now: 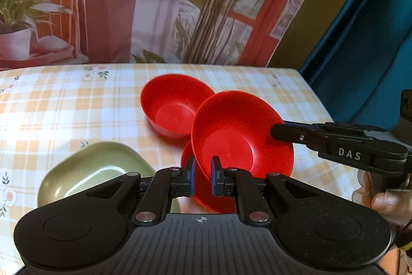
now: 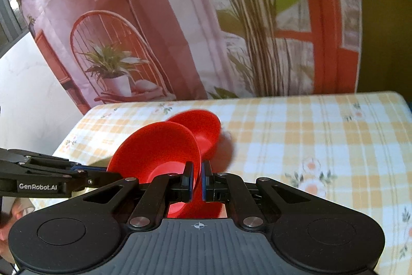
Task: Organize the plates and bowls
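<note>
From my left wrist camera, my left gripper [image 1: 203, 175] has its jaws nearly closed on the rim of a red bowl [image 1: 200, 187] low in front of me. I think I hold it by the edge because the thin rim is the easiest part to pinch. Above it is a second red bowl [image 1: 239, 135], tipped on its side with its open face toward me. My right gripper [image 1: 276, 132] comes in from the right and pinches that bowl's rim. A third red bowl [image 1: 172, 107] sits farther back on the checked tablecloth [image 1: 64, 107], and I cannot tell if the tipped bowl touches it. A green dish [image 1: 95, 169] rests on the cloth to the left, just beside my gripper. I guess the red bowls are being stacked together, with the green dish kept apart. The letters "DAS" are written on the side of the right gripper.

From my right wrist camera, my right gripper [image 2: 197, 178] has its jaws almost shut on the rim of the tipped bowl [image 2: 154, 151], which stands on edge between the pads. The far bowl [image 2: 203, 130] sits behind it on the cloth [image 2: 309, 133]. My left gripper [image 2: 113, 175] reaches in from the left, low by the tipped bowl; its tips are hidden here. On its side I can read "GenRobot.AI".
</note>
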### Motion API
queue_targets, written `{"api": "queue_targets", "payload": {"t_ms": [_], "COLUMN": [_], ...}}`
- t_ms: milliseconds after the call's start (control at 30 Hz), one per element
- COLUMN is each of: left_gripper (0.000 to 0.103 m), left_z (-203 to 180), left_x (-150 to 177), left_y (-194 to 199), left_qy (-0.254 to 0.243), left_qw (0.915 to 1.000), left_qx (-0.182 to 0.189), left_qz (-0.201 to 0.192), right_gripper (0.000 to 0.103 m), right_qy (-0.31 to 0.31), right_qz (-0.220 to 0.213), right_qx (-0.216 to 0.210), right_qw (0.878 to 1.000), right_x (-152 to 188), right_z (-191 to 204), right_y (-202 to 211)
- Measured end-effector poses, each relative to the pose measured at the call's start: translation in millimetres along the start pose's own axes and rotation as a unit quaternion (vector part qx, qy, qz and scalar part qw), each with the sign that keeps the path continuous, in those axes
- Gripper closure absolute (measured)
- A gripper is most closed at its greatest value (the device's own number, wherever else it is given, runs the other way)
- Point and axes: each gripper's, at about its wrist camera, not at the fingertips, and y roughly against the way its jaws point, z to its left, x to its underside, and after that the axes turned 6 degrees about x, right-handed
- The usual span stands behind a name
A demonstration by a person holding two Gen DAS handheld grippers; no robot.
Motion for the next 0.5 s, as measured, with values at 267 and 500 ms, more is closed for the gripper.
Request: {"api": "queue_targets", "payload": {"t_ms": [267, 500], "left_gripper": [0.090, 0.090], "left_z": [-1.0, -0.5], "left_x": [6.2, 9.4], "left_y": [-16.0, -23.9], "left_qy": [-0.009, -0.019], "left_qw": [0.9996, 0.9989], "left_qx": [-0.014, -0.029], "left_qz": [0.021, 0.033], "right_gripper": [0.097, 0.097], "right_qy": [-0.019, -0.005], "right_qz": [0.012, 0.011], "right_qx": [-0.003, -0.001], "right_qw": [1.000, 1.000], "right_x": [15.7, 16.4], "right_z": [-6.8, -4.2], "right_y": [-7.2, -12.9]}}
